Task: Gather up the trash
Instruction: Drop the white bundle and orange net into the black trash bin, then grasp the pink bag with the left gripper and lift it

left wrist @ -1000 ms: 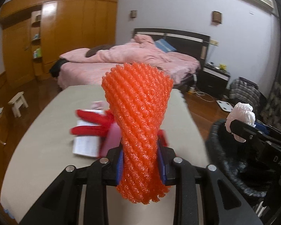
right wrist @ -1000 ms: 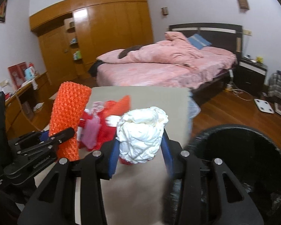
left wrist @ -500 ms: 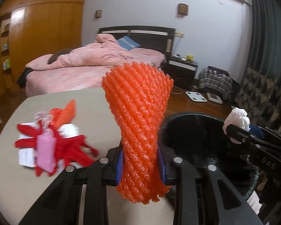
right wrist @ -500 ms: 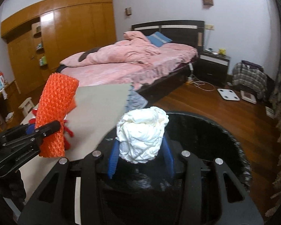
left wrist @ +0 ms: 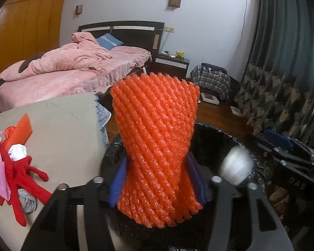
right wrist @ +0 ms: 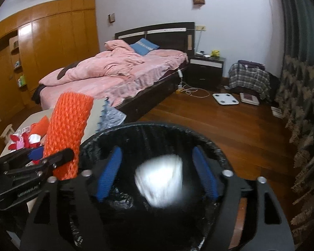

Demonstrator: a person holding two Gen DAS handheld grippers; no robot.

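Bedroom floor behind, black-lined bin [right wrist: 209, 146] low in frame. Right tongs [right wrist: 157, 175] spread apart, blurred white paper wad [right wrist: 159, 182] loose between them over the bin. Left tongs [left wrist: 157, 179] clench the orange foam net [left wrist: 157, 146] at its waist: light, springy, crushable.

I'm working in a home bedroom. I see a bed [right wrist: 115, 79] with rumpled pink bedding and a blue pillow [right wrist: 144, 46] against a dark headboard, a nightstand [right wrist: 208, 67] beside it, a wall of wooden wardrobes [right wrist: 52, 52], dark patterned curtains [right wrist: 299, 83] on the right, a bathroom scale [right wrist: 225, 98] on the wood floor, and a plaid bag [right wrist: 249, 77] against the wall.
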